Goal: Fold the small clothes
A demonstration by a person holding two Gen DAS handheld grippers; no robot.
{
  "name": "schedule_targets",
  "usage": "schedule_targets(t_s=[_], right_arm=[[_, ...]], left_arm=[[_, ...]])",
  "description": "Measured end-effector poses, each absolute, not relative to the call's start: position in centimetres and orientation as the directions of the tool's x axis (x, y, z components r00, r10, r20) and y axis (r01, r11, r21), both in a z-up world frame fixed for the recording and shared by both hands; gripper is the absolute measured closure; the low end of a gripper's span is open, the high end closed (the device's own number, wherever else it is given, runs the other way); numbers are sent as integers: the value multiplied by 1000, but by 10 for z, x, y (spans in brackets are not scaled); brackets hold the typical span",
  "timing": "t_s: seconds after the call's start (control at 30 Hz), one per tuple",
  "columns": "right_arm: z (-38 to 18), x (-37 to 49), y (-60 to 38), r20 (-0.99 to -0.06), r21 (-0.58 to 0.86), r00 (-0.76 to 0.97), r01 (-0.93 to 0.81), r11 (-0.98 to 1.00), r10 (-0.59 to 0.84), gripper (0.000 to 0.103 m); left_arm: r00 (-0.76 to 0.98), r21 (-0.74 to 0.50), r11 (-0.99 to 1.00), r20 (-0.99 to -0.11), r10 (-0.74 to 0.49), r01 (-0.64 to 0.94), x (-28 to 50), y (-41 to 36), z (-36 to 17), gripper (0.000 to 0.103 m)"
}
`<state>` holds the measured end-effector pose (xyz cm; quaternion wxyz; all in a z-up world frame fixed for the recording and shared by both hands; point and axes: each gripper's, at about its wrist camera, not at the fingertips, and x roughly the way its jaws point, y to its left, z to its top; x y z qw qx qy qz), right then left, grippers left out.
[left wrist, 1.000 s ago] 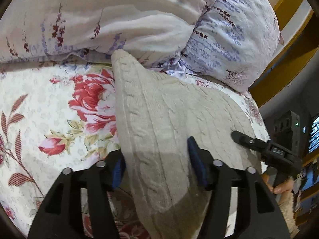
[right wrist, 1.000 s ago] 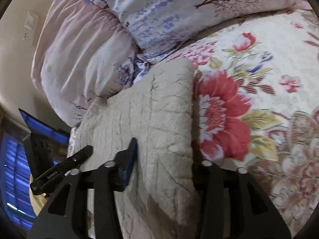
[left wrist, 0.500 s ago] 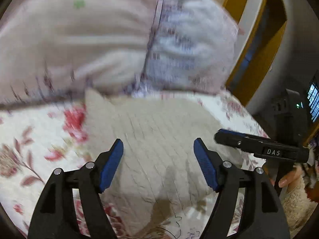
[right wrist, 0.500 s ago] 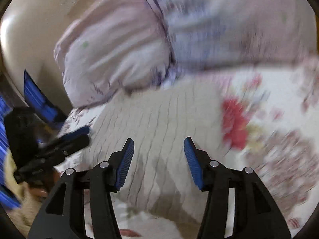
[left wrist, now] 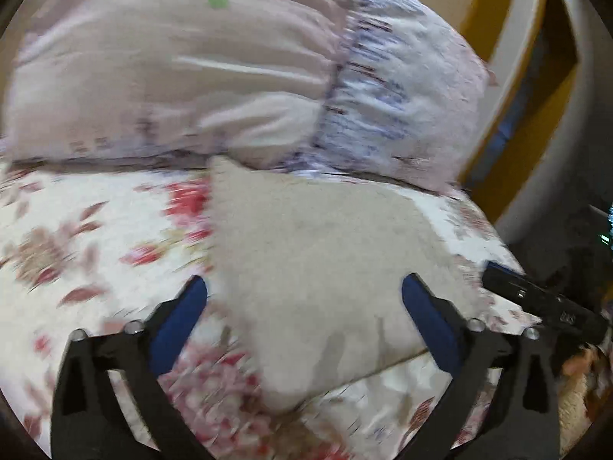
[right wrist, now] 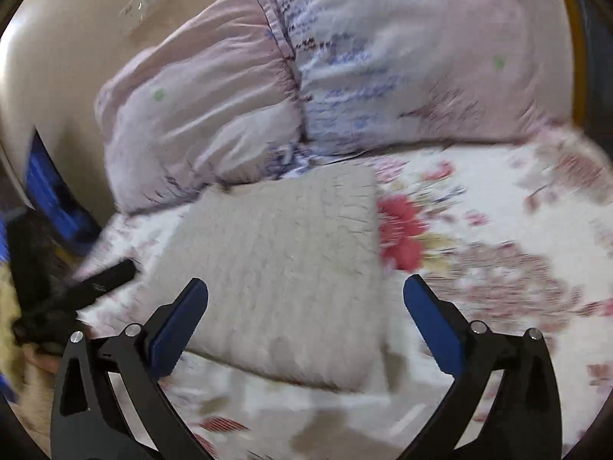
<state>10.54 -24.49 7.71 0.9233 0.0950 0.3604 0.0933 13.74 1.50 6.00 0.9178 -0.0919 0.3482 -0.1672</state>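
Observation:
A beige cable-knit garment (left wrist: 318,253) lies folded into a flat rectangle on the floral bedspread (left wrist: 95,230), its far edge against the pillows. My left gripper (left wrist: 304,299) hovers above its near end, its jaws opening wide, blue pads clear of the cloth. In the right wrist view the same folded garment (right wrist: 283,268) lies below my right gripper (right wrist: 306,301), whose jaws are also opening wide with nothing pinched. The other gripper's black fingers show at each view's edge: the right gripper's fingers (left wrist: 536,299) in one, the left gripper's fingers (right wrist: 99,280) in the other.
Two large pillows (left wrist: 199,76) in pink and lavender print lie along the head of the bed (right wrist: 509,237). A yellow-and-white frame (left wrist: 528,88) stands past the bed's right edge. A cream wall (right wrist: 65,38) and a blue-lit object (right wrist: 49,191) lie beyond the other side.
Both grippers let go of the knit garment, opened wide and pulled back and up from it. The folded garment stays flat on the bedspread.

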Motion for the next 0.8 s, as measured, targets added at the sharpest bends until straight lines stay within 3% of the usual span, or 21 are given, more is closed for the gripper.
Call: schedule_targets(t_s=[0.07,0.27,0.6,0.8], right_arm=[[75,95,-245,-651,185,742,-50,981,160,1],[58,80,-252,-667,258,715,-43,965,210,1],[31,67,-223,-744,208,637,-65,976,201,1],[24,74,-213,-791,124,600,-32,992,119,1]], left_arm=[[713,-276,939,-615,-337,206,125,21,59,2],[676,-246,954,-675,-294,169,100,27,45,2],[607,-125,985,-776,-171,118,93,8,16,2],[572,-49,994,-814,-99,102,99,-1,4,2]])
